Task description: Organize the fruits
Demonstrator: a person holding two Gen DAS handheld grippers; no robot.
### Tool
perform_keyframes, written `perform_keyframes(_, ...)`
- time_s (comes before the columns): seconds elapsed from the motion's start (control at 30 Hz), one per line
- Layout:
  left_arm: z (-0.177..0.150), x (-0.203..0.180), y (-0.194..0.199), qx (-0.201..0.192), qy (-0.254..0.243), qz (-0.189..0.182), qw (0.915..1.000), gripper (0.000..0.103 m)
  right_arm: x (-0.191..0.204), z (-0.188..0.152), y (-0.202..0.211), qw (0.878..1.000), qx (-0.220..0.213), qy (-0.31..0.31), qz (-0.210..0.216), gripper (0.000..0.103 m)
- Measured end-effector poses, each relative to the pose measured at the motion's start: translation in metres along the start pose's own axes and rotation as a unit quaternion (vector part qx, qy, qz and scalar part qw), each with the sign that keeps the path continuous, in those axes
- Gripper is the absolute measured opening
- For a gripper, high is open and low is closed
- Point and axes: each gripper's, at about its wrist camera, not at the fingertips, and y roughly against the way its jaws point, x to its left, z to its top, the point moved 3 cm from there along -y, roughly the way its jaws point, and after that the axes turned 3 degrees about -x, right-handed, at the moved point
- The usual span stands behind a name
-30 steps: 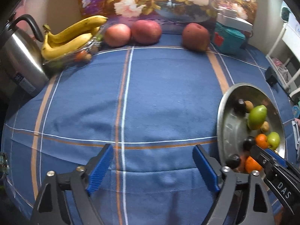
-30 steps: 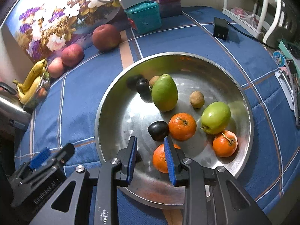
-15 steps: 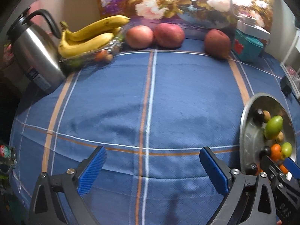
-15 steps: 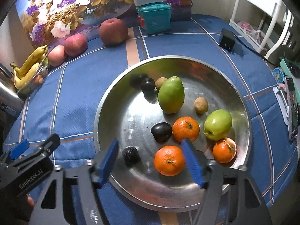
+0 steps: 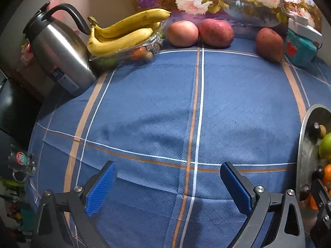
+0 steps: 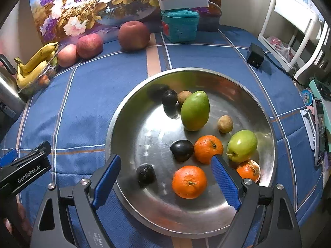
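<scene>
Fruit: sits loose in your metal bowl (image 6: pixel 266 122), on the right side of the blue plaid tablecloth (image 6: pixel 86 95).
Green mango (image 6: pixel 195 110): far centre of the bowl, a small brown fruit (image 6: pixel 184 97) and a dark plum (image 6: pixel 169 97) touching or just beside its far left.
Second brown fruit (image 6: pixel 225 124): right of the mango, apart from it.
Green apple (image 6: pixel 242 145): right side; an orange (image 6: pixel 248 170) just near of it, partly behind your right finger.
Middle orange (image 6: pixel 208 148): touching a dark plum (image 6: pixel 182 150) on its left.
Near orange (image 6: pixel 189 181): between your two right fingers, not touched.
Wrinkled dark fruit (image 6: pixel 145 173): near left of the bowl, beside your left finger of that claw, apart from it.
Right gripper (image 6: pixel 165 184): your jaws stand wide apart over the near rim of the bowl, nothing held.
Left gripper (image 5: pixel 168 186): your jaws stand wide apart over bare cloth, nothing held; the bowl lies at its right.
Far edge: three red apples (image 5: pixel 216 32), bananas (image 5: pixel 122 33) on a clear wrapped tray, steel kettle (image 5: pixel 58 51) far left, teal box (image 6: pixel 179 28) before the flower painting (image 6: pixel 99 4).
Right margin: black adapter (image 6: pixel 255 55) on the cloth, far right of the bowl.
</scene>
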Motion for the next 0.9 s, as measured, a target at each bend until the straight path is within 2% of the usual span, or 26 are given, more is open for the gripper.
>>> perform_keyframes(0.47,-0.006,-0.001,0.006,-0.010,-0.022,0.016,0.9996,0.101,0.003,-0.003,-0.001,1.000,0.006,-0.001,0.004,0.089)
perform_keyframes(0.9,-0.024,0.009,0.024,-0.017,-0.032,0.022,0.9991,0.101,0.012,-0.015,0.015,0.999,0.008,-0.021,0.026,0.089)
